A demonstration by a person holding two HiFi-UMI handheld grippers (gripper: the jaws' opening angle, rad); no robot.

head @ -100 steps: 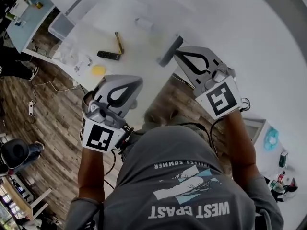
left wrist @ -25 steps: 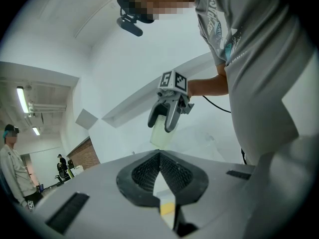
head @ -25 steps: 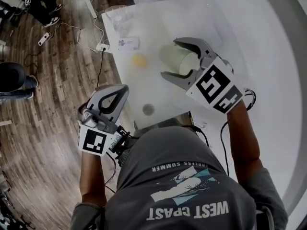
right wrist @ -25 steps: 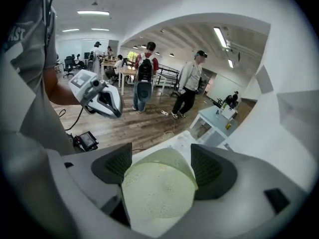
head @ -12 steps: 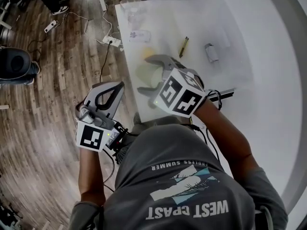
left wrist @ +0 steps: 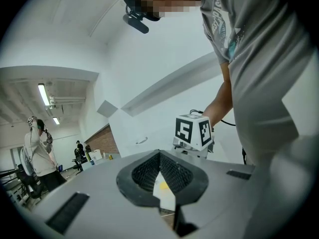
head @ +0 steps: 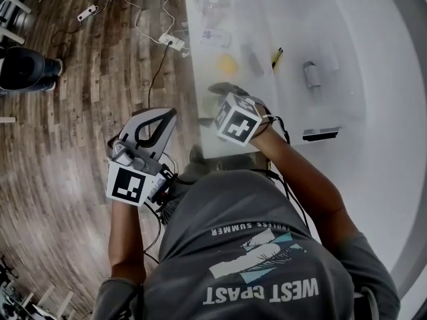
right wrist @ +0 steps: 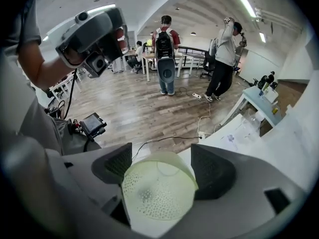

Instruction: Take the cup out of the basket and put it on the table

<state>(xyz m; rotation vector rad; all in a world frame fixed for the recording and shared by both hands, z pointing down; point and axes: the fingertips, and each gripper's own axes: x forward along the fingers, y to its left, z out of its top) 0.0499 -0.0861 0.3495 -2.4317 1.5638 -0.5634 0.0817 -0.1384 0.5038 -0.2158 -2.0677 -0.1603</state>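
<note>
A pale yellow-green cup (right wrist: 158, 193) with a dotted inside sits between the two dark pads of my right gripper (right wrist: 162, 163), which is shut on it. In the head view my right gripper (head: 215, 105) hangs over the near left corner of the white table (head: 280, 105); its marker cube hides most of the cup there. My left gripper (head: 167, 115) is held off the table's left edge over the wooden floor, its jaws shut and empty. In the left gripper view its pads (left wrist: 172, 171) meet at the tip. I see no basket.
On the table lie a yellow object (head: 227, 64), a pen (head: 276, 57), a small grey cylinder (head: 310, 73) and a black remote (head: 320, 134). A power strip (head: 175, 41) and cables lie on the floor. Two people (right wrist: 167, 54) stand farther back in the room.
My right gripper has carried the cup left and nearer, from the table's middle to its near left corner, close to the left gripper. The left gripper has hardly moved.
</note>
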